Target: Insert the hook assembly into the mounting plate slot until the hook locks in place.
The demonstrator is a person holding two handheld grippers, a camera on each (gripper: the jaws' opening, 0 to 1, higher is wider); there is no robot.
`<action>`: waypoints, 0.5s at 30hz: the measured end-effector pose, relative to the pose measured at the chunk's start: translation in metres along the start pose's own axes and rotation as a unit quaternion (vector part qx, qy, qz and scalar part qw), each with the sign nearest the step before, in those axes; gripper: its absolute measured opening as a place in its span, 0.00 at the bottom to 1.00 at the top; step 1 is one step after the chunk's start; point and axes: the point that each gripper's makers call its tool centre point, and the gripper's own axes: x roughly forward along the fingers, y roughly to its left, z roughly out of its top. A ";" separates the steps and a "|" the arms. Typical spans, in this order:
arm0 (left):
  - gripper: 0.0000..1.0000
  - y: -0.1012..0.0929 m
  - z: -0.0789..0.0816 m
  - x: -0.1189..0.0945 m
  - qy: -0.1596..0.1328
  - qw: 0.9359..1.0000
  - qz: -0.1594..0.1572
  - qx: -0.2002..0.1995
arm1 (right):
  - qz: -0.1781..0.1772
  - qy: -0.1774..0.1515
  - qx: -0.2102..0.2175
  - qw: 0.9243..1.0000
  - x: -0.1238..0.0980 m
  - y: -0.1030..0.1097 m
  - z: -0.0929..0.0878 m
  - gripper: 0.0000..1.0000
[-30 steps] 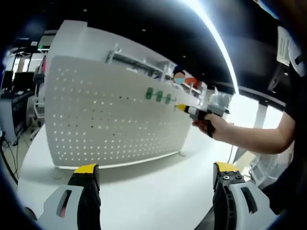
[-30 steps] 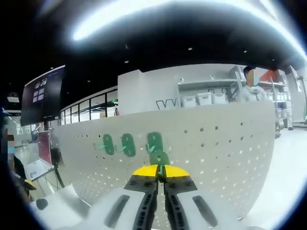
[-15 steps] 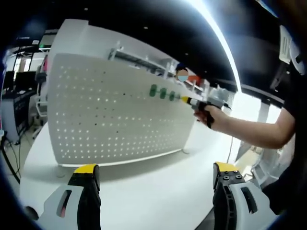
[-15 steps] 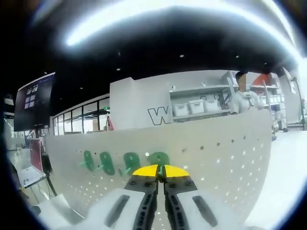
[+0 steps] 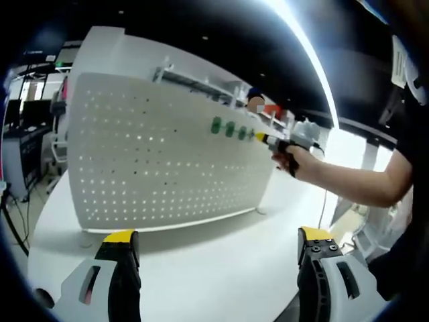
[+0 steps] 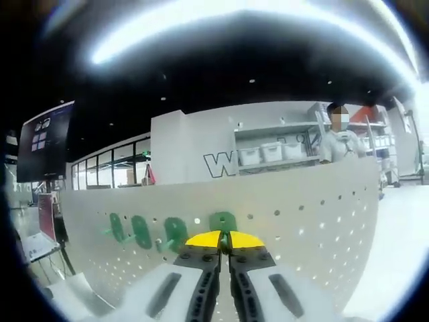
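In the left gripper view, the left gripper (image 5: 218, 251) hangs with jaws wide apart over the white table (image 5: 221, 261). Beyond stands the pegboard (image 5: 154, 161). The right gripper (image 6: 224, 243), jaws pinched on a green hook (image 6: 222, 221), holds it against the pegboard beside three hooks (image 6: 144, 231).

A dark ceiling (image 6: 221, 74) carries a long bright light strip (image 6: 221, 13). Behind stand a white wall (image 6: 194, 144), shelves with white bins (image 6: 275, 154), a dark screen (image 6: 43, 137) and glass partitions (image 6: 110, 178).
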 end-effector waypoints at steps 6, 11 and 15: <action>0.99 0.001 -0.001 -0.003 0.005 1.000 0.002 -0.001 | -0.006 -0.006 -0.007 1.000 0.001 -0.001 -0.001 0.00; 0.99 0.004 0.003 -0.003 0.001 1.000 0.005 -0.001 | -0.018 -0.004 -0.025 1.000 0.004 -0.002 -0.002 0.00; 0.99 0.001 0.004 -0.002 0.001 1.000 0.002 0.003 | -0.019 0.000 -0.034 0.999 0.004 -0.001 -0.002 0.00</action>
